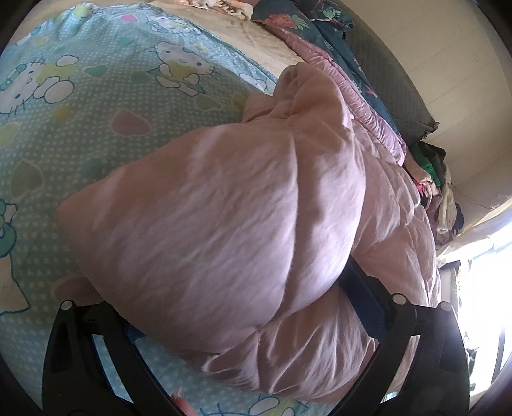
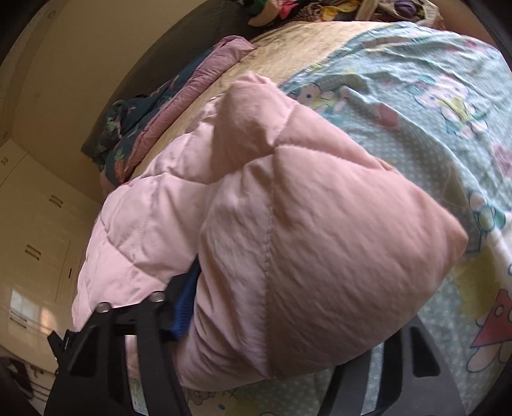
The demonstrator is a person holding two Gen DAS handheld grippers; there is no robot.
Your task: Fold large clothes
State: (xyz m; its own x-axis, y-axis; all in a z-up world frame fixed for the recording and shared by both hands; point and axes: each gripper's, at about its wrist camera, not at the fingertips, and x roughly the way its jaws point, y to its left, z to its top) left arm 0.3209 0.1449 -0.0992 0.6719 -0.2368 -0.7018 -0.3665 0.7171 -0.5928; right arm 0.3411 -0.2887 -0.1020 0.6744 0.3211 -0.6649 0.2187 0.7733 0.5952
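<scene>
Pink puffer jacket (image 1: pixel 224 198) betw. both tongs, on bedsheet (image 1: pixel 80 105)

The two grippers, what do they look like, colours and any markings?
Both are the same build. The left gripper and right gripper have matte black plastic jaws with cut-out slots and small round silver bolt heads near the tips. Blue textured pads line the inner faces. No cables, sleeves or printed markings show.

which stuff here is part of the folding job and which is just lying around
Job: pink puffer jacket, left claw, right claw.
Lying about: cartoon bedsheet, floral quilt, clothes pile.
</scene>
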